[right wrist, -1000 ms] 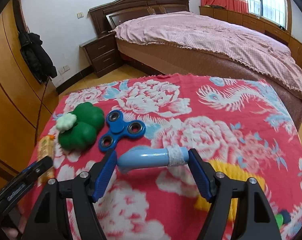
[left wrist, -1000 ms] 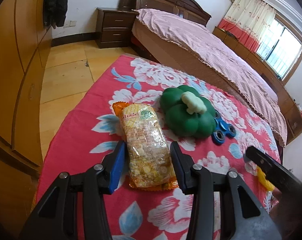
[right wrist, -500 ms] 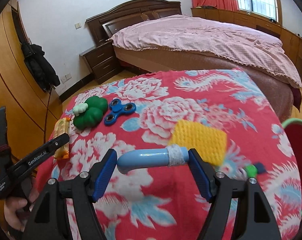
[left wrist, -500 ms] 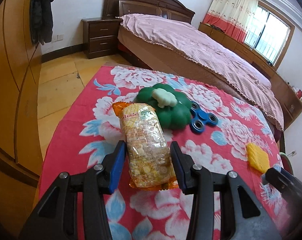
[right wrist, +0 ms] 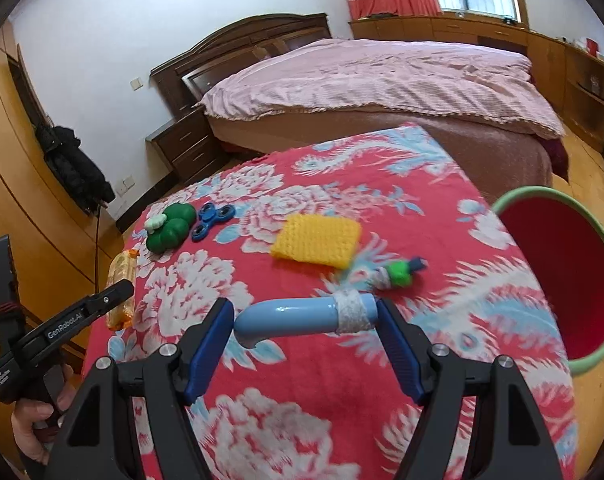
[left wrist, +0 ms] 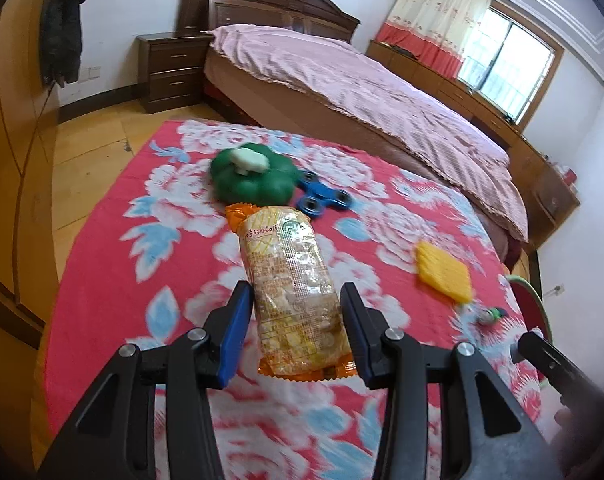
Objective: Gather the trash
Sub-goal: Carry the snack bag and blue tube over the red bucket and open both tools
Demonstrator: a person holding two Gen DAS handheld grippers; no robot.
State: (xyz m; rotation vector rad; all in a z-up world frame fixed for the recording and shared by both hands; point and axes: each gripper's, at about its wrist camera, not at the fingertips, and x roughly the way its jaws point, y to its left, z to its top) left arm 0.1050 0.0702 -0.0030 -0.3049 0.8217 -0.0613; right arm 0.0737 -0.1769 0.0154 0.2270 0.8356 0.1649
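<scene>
My left gripper (left wrist: 296,332) is shut on a clear snack packet with orange ends (left wrist: 292,292) and holds it above the red floral tablecloth (left wrist: 142,280). My right gripper (right wrist: 306,320) is shut on a light blue tube with a white band (right wrist: 306,320), held crosswise above the table. A red bin with a green rim (right wrist: 562,276) stands off the table's right edge. The left gripper (right wrist: 62,324) and its packet (right wrist: 120,292) show at the left of the right wrist view.
On the cloth lie a green pepper toy (left wrist: 252,178), a blue fidget spinner (left wrist: 322,196), a yellow knitted pad (right wrist: 316,240) and a small green and white scrap (right wrist: 396,274). A bed (left wrist: 362,92) stands behind, wardrobe doors (left wrist: 6,160) at left.
Both grippers have pulled back and up from the table with their loads. The right view has swung right, so the red bin and the small green scrap have come into sight.
</scene>
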